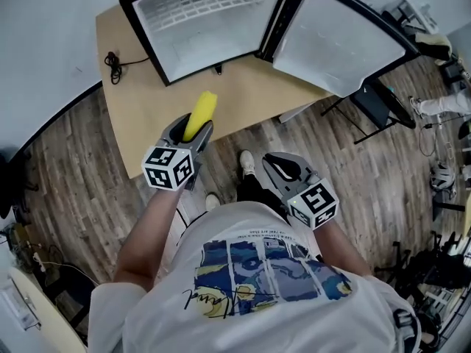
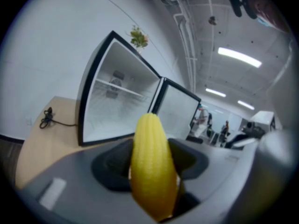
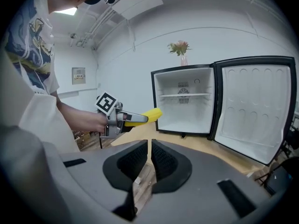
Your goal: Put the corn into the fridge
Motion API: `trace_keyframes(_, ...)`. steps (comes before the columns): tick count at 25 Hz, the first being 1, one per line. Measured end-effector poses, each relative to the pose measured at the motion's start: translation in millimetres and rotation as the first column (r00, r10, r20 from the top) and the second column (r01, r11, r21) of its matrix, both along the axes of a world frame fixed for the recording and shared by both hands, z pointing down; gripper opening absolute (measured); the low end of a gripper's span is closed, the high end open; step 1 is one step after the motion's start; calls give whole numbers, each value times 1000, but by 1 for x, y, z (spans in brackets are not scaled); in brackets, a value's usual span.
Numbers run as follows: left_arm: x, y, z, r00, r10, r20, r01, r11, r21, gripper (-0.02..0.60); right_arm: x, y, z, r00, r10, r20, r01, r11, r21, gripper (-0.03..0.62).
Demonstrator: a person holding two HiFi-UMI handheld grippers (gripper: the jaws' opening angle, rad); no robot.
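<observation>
One corn (image 1: 200,115) cob is pinched between the fingers of the left gripper (image 1: 193,129) in the head view, its tip sticking out forward above the near edge of the wooden counter (image 1: 243,94). At the back of the counter stands a small black fridge (image 1: 199,13), its door (image 1: 331,43) swung wide to the right. Its white inside shows only a shelf. A black cable (image 1: 112,66) lies on the counter left of the fridge. The right gripper (image 1: 276,169) hangs over the wood floor (image 1: 81,182), well apart from the fridge.

Left gripper view: the fingers clamp the lower part of the corn (image 2: 152,167), which points up and toward the open fridge (image 2: 117,101). One shelf (image 2: 124,90) crosses the compartment, and a plant (image 2: 138,37) sits on top of the fridge.

Right gripper view: its fingers (image 3: 163,160) are pressed nearly together, with a thin slit and nothing between them. Beyond them the corn (image 3: 148,116) is outside the fridge (image 3: 184,111), just left of its opening, held out level. The shelf (image 3: 182,95) and the door's (image 3: 252,106) inner pockets carry nothing visible. Pink flowers (image 3: 180,48) stand on top.
</observation>
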State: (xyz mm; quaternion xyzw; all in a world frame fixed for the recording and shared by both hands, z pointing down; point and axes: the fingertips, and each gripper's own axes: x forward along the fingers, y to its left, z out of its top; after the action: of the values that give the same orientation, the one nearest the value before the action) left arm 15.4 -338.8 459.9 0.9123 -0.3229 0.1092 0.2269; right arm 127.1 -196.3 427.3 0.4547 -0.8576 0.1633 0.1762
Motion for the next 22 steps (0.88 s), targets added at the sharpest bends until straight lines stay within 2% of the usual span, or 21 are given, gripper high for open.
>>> trace_keyframes(3,36,-45,12,999,-32,44,32,999,0,242,42,-36,1,1000,-3,14,3,1000,-5,29)
trace_keyframes(6,41,-62,24,993,-74,92,74,997,9,242,61,-50,3,999,-22,27,22,1000,5,29)
trace_keyframes(10,14,-7,37,980,-150,132,146,989,40,242,53,18,3,998,-60,30,59,998,34,29)
trace_keyframes(14,-13,44,59,959,-220,178,214,976,50,242,47,88,17,995,-93,34,92,995,24,29)
trace_keyframes(22,9,-17,91,931,-270,247,263,963,59,242,94,70,28,995,-102,17,102,995,-9,29)
